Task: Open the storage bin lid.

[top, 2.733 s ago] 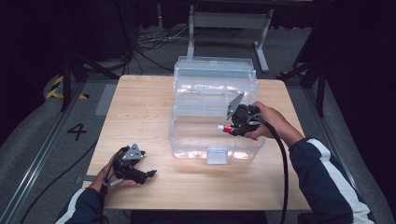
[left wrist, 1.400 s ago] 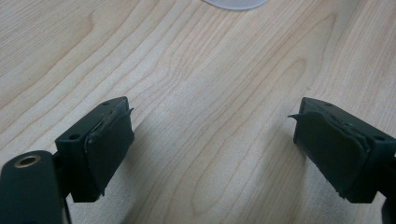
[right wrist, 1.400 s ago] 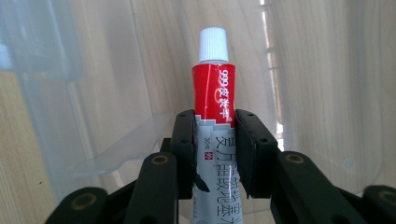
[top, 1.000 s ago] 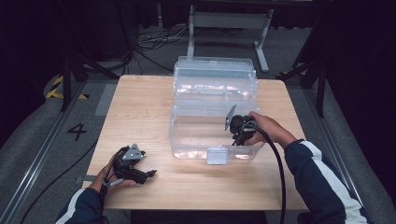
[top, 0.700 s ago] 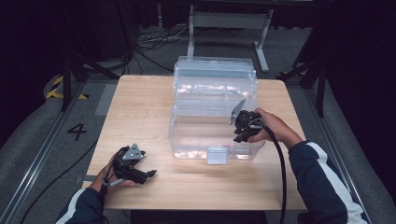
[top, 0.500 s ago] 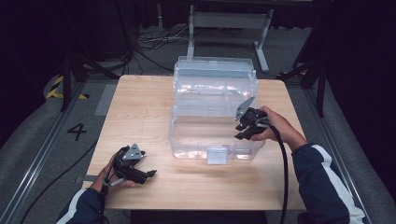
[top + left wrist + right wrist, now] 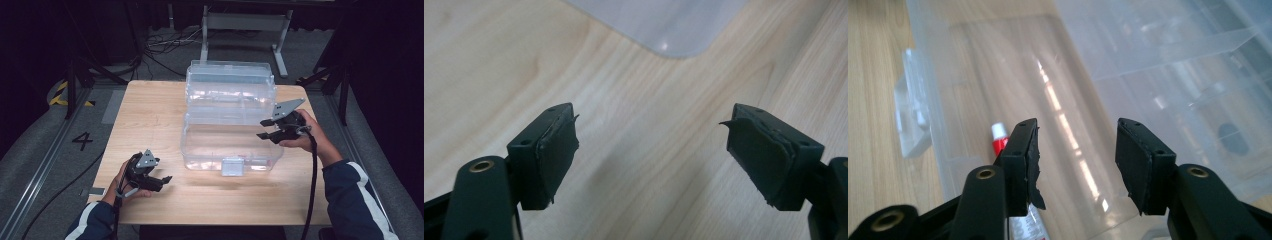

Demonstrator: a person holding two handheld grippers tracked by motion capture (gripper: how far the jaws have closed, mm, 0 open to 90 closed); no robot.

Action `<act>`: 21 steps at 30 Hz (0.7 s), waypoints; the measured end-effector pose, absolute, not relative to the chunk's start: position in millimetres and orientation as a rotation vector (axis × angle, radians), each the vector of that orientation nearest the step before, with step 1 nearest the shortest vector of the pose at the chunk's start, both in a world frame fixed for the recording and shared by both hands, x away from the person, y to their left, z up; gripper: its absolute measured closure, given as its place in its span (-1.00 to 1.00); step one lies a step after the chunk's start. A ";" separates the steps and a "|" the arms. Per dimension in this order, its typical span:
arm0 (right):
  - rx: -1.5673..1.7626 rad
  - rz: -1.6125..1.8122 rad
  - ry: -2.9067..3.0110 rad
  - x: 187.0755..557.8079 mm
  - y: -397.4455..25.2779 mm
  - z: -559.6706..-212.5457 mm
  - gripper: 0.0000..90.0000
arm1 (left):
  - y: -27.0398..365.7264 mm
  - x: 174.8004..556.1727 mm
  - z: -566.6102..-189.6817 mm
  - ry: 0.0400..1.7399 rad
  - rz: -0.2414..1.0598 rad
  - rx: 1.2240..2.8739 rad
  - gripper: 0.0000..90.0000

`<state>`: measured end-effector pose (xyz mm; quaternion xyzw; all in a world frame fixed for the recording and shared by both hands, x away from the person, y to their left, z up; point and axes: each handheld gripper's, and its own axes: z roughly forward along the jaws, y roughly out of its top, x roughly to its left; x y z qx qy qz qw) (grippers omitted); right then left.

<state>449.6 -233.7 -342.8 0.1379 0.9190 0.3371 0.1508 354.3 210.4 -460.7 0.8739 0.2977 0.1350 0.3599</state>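
Observation:
A clear plastic box [image 7: 227, 142] stands open in the middle of the wooden table [image 7: 150, 115], its lid [image 7: 230, 87] tilted up at the back. My right gripper [image 7: 261, 129] hovers at the box's right rim, open and holding nothing. In the right gripper view the right gripper [image 7: 1075, 135] looks down into the box [image 7: 1073, 65]. A white tube with a red band and white cap [image 7: 999, 137] lies on the box floor, just under the near jaw. My left gripper [image 7: 166, 181] rests open on the table at the front left. The left gripper [image 7: 651, 125] has only bare wood between its jaws.
The box's front latch [image 7: 231, 166] faces the person, and it shows as the latch [image 7: 910, 115] in the right gripper view. A corner of the box [image 7: 664, 20] lies ahead of the left jaws. Cables and a metal stand [image 7: 245, 22] are on the floor behind the table.
The right gripper held the red-and-white tube over the box, dipped into it, let go and has risen back to the right rim, empty. The left gripper has not moved.

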 end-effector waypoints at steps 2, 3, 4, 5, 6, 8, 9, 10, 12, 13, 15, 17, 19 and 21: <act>0.415 1.008 2.594 450.3 -238.6 -337.5 0.09 | 207.7 354.0 -450.6 0.752 0.369 2.215 -0.53; 0.421 1.013 2.583 451.0 -239.8 -335.7 0.07 | 205.8 353.5 -442.9 0.737 0.383 2.191 -0.53; 0.441 1.025 2.557 452.0 -241.1 -332.1 0.06 | 204.7 352.6 -439.2 0.730 0.399 2.178 -0.51; 0.440 1.030 2.542 452.7 -241.5 -330.4 0.05 | 203.3 351.4 -434.5 0.711 0.420 2.160 -0.49; 0.442 1.039 2.530 453.3 -241.5 -327.9 0.04 | 201.6 350.3 -430.2 0.696 0.436 2.149 -0.45; 0.451 1.060 2.495 455.5 -241.0 -322.8 0.02 | 195.7 349.5 -421.7 0.669 0.428 2.148 -0.46; 0.451 1.074 2.481 456.8 -240.9 -319.7 0.01 | 192.9 349.3 -419.3 0.661 0.426 2.152 -0.46; 0.454 1.085 2.467 457.9 -240.6 -317.3 0.00 | 189.7 349.5 -417.0 0.651 0.431 2.162 -0.47; 0.454 1.113 2.431 460.9 -240.5 -311.7 -0.01 | 182.9 350.5 -412.0 0.622 0.431 2.182 -0.47; 0.453 1.127 2.429 463.3 -240.2 -308.2 -0.02 | 180.2 351.3 -409.6 0.609 0.427 2.187 -0.46; 0.464 1.137 2.407 466.8 -239.1 -303.0 -0.01 | 174.5 352.8 -404.6 0.583 0.423 2.190 -0.40; 0.461 1.140 2.405 468.9 -238.3 -300.8 -0.01 | 171.6 354.2 -402.2 0.578 0.415 2.194 -0.41; 0.470 1.134 2.396 473.9 -236.2 -297.1 -0.01 | 165.0 357.5 -397.5 0.556 0.415 2.203 -0.41; 0.468 1.119 2.388 479.6 -233.4 -295.5 -0.01 | 157.9 361.4 -394.6 0.545 0.395 2.215 -0.41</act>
